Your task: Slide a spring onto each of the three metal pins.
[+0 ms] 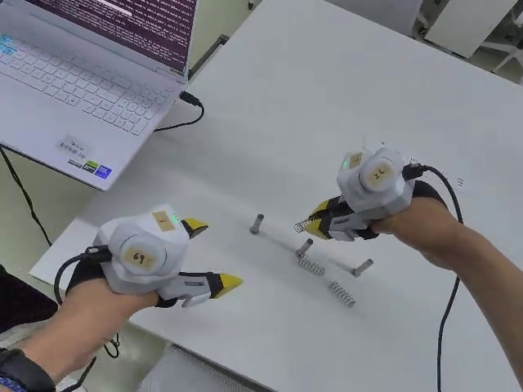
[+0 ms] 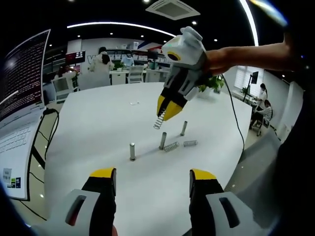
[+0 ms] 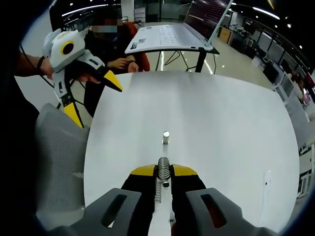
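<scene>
We take the middle pin [image 1: 304,247] as our marker. It stands upright on the white counter [image 1: 327,98]. A second pin [image 1: 257,224] stands to its left, on the laptop [image 1: 90,90] side, and a third pin [image 1: 362,267] stands to its right. All three pins are bare.

The right tool [image 1: 315,219] hovers just above and slightly left of the middle pin, jaws closed on a held spring [image 1: 302,224]. The spring pokes out past the yellow tips (in the right gripper view it sits squarely between the jaws, in line with the second pin beyond).

The nearer loose spring [image 1: 311,266] lies flat on the counter just in front of the middle pin, close to its base. The farther loose spring [image 1: 341,293] lies flat too, in front of the middle pin and further right.

The left tool [image 1: 214,255] hangs well to the left of the middle pin, jaws wide apart and holding nothing.
</scene>
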